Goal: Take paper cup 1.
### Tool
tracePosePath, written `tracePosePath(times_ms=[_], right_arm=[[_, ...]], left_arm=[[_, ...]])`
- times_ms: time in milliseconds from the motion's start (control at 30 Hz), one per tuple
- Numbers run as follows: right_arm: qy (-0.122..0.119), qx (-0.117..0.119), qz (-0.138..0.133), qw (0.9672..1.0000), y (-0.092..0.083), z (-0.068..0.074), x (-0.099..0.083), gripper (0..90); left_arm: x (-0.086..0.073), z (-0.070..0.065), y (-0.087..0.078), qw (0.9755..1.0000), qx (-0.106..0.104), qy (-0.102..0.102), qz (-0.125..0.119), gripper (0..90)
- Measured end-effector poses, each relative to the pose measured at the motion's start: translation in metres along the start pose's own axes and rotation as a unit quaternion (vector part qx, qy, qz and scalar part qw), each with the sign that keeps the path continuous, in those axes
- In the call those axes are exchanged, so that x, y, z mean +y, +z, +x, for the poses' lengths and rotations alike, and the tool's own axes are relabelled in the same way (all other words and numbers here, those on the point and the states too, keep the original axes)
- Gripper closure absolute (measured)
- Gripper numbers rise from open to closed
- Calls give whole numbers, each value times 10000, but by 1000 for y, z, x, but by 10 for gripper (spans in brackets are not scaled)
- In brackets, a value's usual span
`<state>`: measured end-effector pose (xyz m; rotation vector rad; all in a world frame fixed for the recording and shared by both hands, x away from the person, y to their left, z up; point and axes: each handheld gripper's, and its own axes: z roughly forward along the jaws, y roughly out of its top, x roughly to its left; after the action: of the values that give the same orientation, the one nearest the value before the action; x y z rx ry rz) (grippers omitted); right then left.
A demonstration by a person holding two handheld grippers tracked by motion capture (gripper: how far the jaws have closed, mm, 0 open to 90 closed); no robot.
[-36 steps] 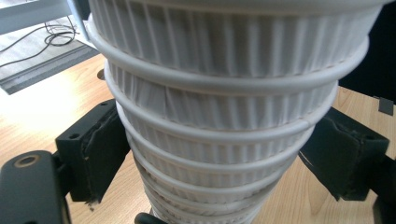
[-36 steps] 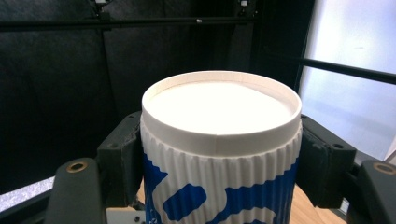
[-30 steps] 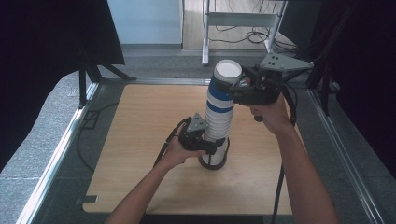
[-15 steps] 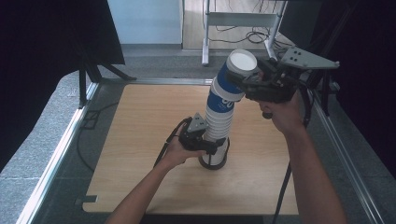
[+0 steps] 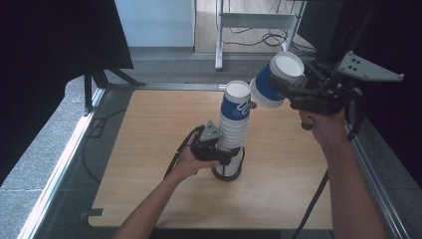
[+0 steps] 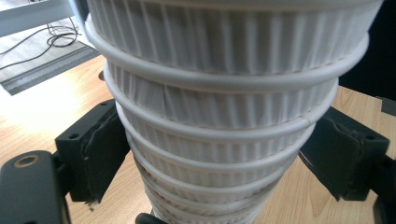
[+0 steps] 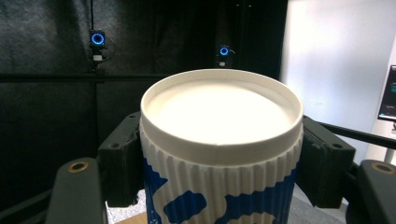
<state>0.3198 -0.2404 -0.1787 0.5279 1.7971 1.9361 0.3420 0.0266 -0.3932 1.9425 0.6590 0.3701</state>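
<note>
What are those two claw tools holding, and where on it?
The right gripper clamps a single cup by its sides near the base. The left gripper clamps the stack of cups near its bottom.

High view overhead; tongs views close-up.

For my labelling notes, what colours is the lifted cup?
White with blue markings, the cup; clearest in the right gripper view.

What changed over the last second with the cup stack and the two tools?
The right tool has pulled the top cup clear of the stack of cups and carried it up and toward the table's right side, tilted; a second ago it sat on the stack. The left tool has stayed clamped low on the stack, which stands where it was on the wooden table.
</note>
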Motion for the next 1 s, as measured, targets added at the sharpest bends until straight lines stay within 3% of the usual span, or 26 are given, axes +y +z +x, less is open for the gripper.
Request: tracePosePath(times_ms=[367, 500, 1000], right_arm=[[-18, -309, 122, 9994, -30, -10, -8, 281], [-32, -397, 301, 9988, -38, -14, -20, 281], [46, -362, 539, 9979, -42, -15, -62, 281]], left_arm=[[-1, 0, 0, 10000, 16, 0, -7, 128], [-1, 0, 0, 10000, 29, 12, -6, 128], [-1, -1, 0, 10000, 47, 19, -12, 127]])
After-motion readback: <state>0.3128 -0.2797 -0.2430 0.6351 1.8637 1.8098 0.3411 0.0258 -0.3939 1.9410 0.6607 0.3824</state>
